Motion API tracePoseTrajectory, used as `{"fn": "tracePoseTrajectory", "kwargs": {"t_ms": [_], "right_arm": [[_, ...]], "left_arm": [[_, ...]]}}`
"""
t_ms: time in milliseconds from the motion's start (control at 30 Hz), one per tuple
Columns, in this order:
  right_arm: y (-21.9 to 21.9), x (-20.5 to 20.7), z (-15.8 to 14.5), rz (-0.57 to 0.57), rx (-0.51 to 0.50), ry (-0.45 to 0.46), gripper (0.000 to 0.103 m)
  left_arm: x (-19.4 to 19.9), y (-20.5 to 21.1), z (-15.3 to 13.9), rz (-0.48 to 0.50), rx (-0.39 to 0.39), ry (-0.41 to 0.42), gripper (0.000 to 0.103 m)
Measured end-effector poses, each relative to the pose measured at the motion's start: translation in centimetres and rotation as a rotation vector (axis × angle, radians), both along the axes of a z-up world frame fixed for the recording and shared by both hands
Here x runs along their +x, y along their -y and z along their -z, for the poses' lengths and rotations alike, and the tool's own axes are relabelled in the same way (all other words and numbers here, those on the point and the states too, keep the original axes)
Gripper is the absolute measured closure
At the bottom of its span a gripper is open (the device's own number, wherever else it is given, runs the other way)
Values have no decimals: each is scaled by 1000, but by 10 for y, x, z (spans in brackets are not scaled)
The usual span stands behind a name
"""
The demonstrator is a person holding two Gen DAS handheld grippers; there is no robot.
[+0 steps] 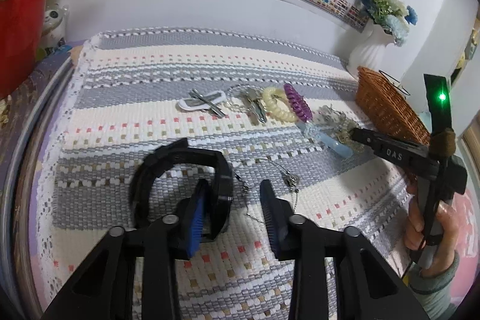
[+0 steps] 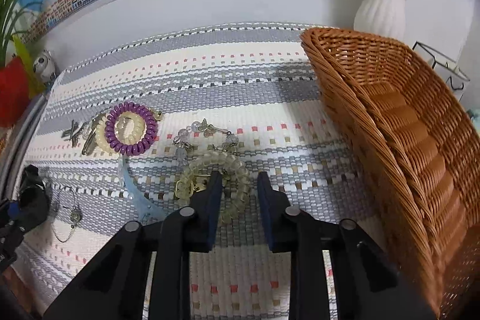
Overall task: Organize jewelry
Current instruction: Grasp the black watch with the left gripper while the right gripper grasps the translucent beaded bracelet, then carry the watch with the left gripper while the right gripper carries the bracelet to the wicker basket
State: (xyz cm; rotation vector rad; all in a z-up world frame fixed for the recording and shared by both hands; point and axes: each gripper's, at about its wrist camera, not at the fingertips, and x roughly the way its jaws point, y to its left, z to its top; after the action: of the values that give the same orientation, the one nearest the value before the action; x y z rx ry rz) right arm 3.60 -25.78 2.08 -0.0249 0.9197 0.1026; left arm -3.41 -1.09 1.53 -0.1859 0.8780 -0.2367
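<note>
Looking down our left gripper (image 1: 232, 207), we saw its jaws parted, with one blue pad tucked inside a black watch (image 1: 186, 185) whose strap curled around that finger; the other pad touched nothing, so nothing was pinched. A thin wire bracelet with a small charm (image 1: 270, 179) lay on the woven mat (image 1: 150, 80) just past the fingertips. Our right gripper (image 2: 239, 194) also stood unclenched, straddling one side of a clear yellowish coil hair tie (image 2: 216, 170): one pad sat inside the ring, the other outside it, and whether either pad touched the coil we could not tell. A pale blue hair clip (image 2: 135, 191) lay to its left on the mat. Just beyond the coil sat a tangle of clear beaded jewellery (image 2: 204, 134). Farther left, a purple coil hair tie (image 2: 131, 132) rested on a cream one (image 2: 103, 141), with metal clips (image 2: 73, 132) beside them. In the left view a white tray (image 1: 201, 102) lay past those clips. A brown wicker basket (image 2: 390, 116) stood tilted to the right of the gripper, and behind it a white ribbed vase (image 2: 382, 11) of blue flowers stood on the worktop by the wall.
</note>
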Motion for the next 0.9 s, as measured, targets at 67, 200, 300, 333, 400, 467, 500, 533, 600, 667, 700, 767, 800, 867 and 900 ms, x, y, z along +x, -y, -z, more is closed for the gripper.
{"fn": "tracePoseTrajectory", "kwargs": {"t_ms": [67,200,300,333,400,467,500,533,600,667,700,767,800,867,900], "right_arm": [[-4,0,-1,-10,-9,5,90],[-6,-9,-4,-28,-1,23,91],[-3,-18,-8,-39,22,41,91],[-1,-21,-12,-40,31,49,91],[3,-29,-19,-46,46,71,91],[8,-35,-27,-46,56,90,91],[11,-39,-32,-49,72,102,91],[13,-43,-36,-52,86,110,91],[16,-53,-44,-53,111,127,91],[23,-63,-53,-51,132,149,91],[23,-66,-57,-52,138,159,91],[28,-73,-63,-49,148,173,91],[33,-77,-67,-45,160,179,91],[45,-84,-74,-36,186,188,91],[50,-86,-76,-29,190,192,91]], "left_arm": [[1,-2,0,-13,-1,2,89],[-3,0,-3,-12,15,27,90],[-7,1,-5,4,-2,38,90],[-8,2,-7,7,-2,43,90],[-11,4,-11,13,0,58,90],[-15,6,-17,26,-12,78,90],[-18,7,-20,35,-18,89,90],[-21,8,-24,44,-21,99,90],[-25,12,-32,61,-26,117,90],[-29,17,-39,85,-34,134,89],[-30,20,-44,103,-42,143,90],[-33,26,-51,138,-57,156,89],[-34,30,-55,160,-70,161,89],[-35,37,-62,212,-107,164,89],[-36,40,-65,236,-123,165,89]]}}
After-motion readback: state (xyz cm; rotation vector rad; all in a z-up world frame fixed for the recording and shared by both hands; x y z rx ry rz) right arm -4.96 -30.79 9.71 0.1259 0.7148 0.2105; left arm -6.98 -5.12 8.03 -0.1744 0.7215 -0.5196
